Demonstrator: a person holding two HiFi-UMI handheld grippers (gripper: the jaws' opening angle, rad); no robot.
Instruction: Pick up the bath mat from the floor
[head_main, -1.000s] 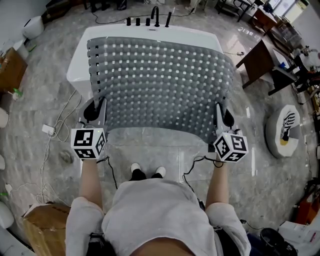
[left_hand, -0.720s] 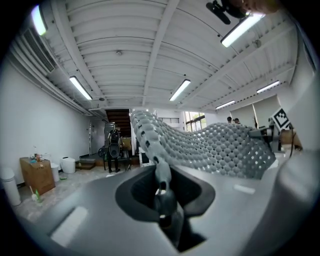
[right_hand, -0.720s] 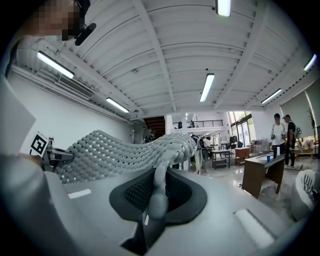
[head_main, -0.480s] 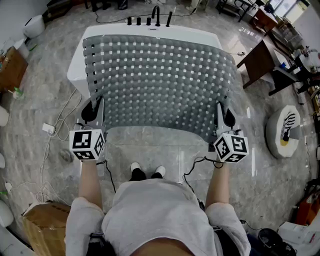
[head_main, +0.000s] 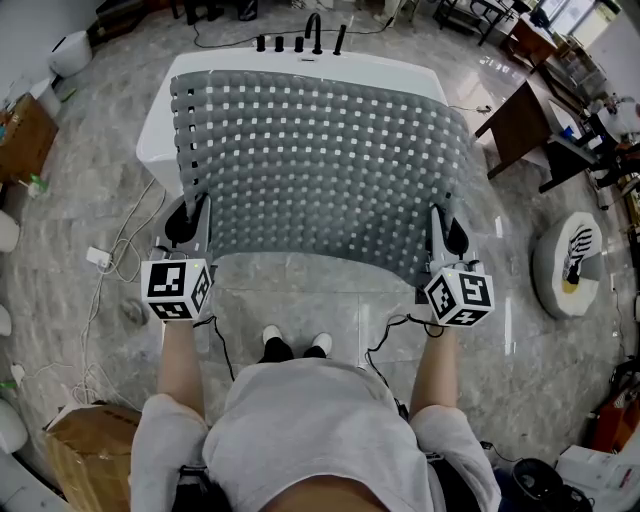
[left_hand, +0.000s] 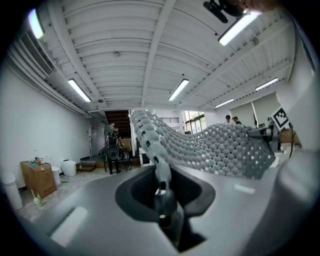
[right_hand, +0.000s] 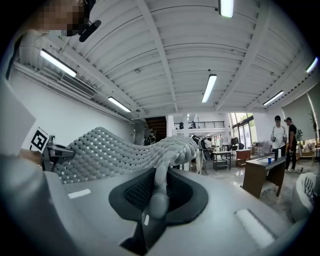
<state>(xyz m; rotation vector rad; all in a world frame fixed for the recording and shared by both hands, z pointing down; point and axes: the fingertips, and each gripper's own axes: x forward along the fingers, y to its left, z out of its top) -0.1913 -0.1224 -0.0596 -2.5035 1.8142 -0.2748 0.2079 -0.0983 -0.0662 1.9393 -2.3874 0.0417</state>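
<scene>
Bath mat (head_main: 320, 170), grey and pierced by a grid of small square holes, is spread out wide in front of you, lifted off the marble floor (head_main: 90, 190) and held above the white bathtub (head_main: 155, 110), covering most of it. Your left tool (left_hand: 161, 186) has its jaws almost together, pinching the mat's near left edge, which rises out of them in a knobbly ridge. Your right tool (right_hand: 156, 194) grips the near right edge in the same way; its jaws have just been opening by a small amount, with the mat's edge pinched between them. The mat sags a little between the two tools. Black tap fittings (head_main: 300, 42) line the tub's far rim.
</scene>
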